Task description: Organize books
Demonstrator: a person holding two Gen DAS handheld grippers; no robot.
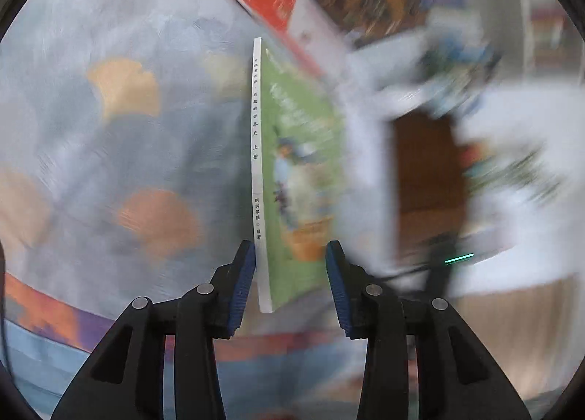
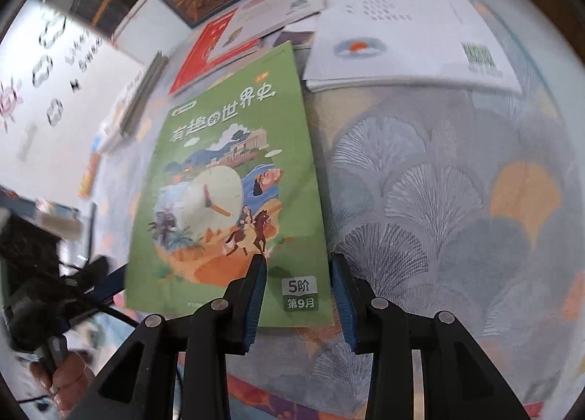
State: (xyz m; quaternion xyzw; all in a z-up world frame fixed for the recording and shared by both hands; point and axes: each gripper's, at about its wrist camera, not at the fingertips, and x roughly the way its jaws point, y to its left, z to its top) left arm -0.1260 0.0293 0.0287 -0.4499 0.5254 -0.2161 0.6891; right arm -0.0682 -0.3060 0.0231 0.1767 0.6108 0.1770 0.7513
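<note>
Holding green book (image 1: 292,164) on edge above patterned table (image 1: 109,109): my left tongs (image 1: 289,273) and right tongs (image 2: 298,288) straddle it loosely, pads apart; risk: book toppling.

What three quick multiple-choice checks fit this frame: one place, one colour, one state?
1. Red book lies: A) beyond the green book's far end; B) on its cover; C) in a gripper.
2. Gripper pads are: A) white; B) red; C) blue.
3. Left gripper jaws: A) fully shut, empty; B) apart, green book's spine between; C) out of view.
Key: A, red cover shows past the green book's top; C, the ribbed pads look blue; B, a gap shows beside the spine.
</note>
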